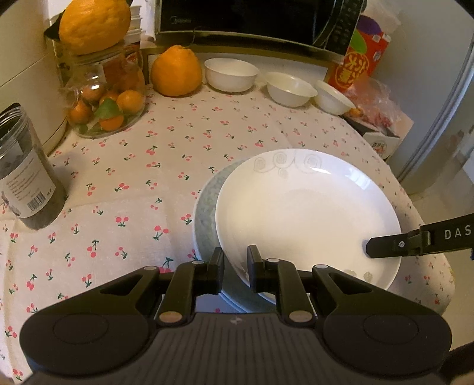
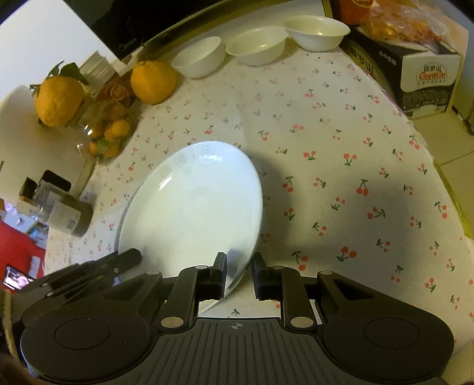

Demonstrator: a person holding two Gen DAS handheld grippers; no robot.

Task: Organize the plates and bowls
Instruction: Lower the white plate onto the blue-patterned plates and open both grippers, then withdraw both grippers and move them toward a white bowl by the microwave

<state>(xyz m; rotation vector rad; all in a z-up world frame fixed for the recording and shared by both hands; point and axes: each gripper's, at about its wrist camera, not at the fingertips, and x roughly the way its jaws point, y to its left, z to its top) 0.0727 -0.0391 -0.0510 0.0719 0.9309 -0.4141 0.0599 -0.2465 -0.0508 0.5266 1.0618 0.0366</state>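
A white plate [image 1: 305, 213] [image 2: 192, 207] with a faint swirl pattern lies tilted on a grey plate [image 1: 206, 207] on the cherry-print tablecloth. My left gripper [image 1: 236, 263] is shut on the white plate's near rim, one finger on each side of it. My right gripper [image 2: 239, 272] is shut on the rim of the same plate at its right side; its finger [image 1: 385, 245] shows in the left wrist view. Three white bowls [image 1: 231, 74] [image 1: 290, 86] [image 1: 333, 96] stand in a row at the back, also in the right wrist view [image 2: 198, 57] [image 2: 256, 44] [image 2: 318, 31].
A glass jar of small oranges [image 1: 103, 97], a big orange [image 1: 176, 71] and a dark labelled jar [image 1: 26, 177] stand on the left. A microwave [image 1: 251, 17] is behind, a red box [image 1: 361, 59] and a carton [image 2: 414, 74] at the back right. The table edge [image 1: 438, 266] curves close to the plates.
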